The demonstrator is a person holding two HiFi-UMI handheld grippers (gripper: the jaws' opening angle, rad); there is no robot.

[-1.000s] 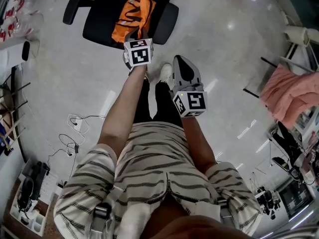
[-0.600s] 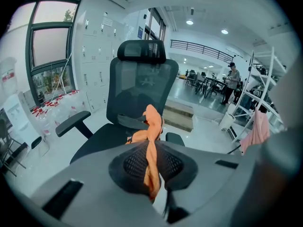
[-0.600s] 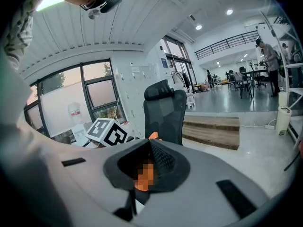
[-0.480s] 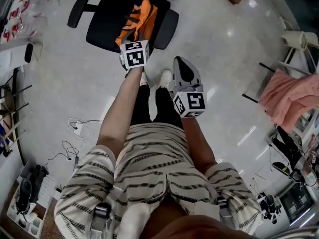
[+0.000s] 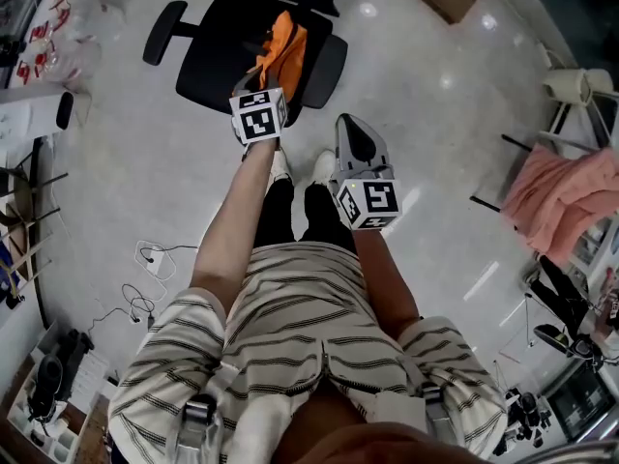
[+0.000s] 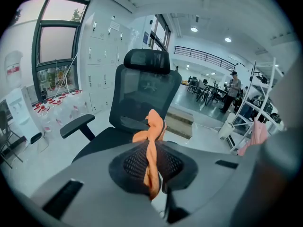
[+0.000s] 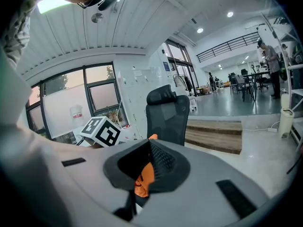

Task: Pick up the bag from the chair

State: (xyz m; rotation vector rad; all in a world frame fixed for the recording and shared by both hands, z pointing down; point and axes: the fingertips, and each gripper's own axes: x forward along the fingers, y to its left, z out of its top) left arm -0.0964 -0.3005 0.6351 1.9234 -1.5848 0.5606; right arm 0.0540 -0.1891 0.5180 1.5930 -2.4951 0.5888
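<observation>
Left gripper (image 5: pixel 259 75) has the bag (image 5: pixel 286 48), right gripper (image 5: pixel 348 124) has nothing.
In the head view the orange bag is over the seat of the black chair (image 5: pixel 218 56) at 12 o'clock, with the left gripper right at its 6 o'clock edge. In the left gripper view the 2 mesh fingers (image 6: pixel 135 162) are clenched on a twisted orange strip of the bag, which runs up out of them in front of the chair back. The right gripper hangs by the person's legs, well apart from the chair. Its fingers (image 7: pixel 163 162) are released, and the bag only shows through the gap.
</observation>
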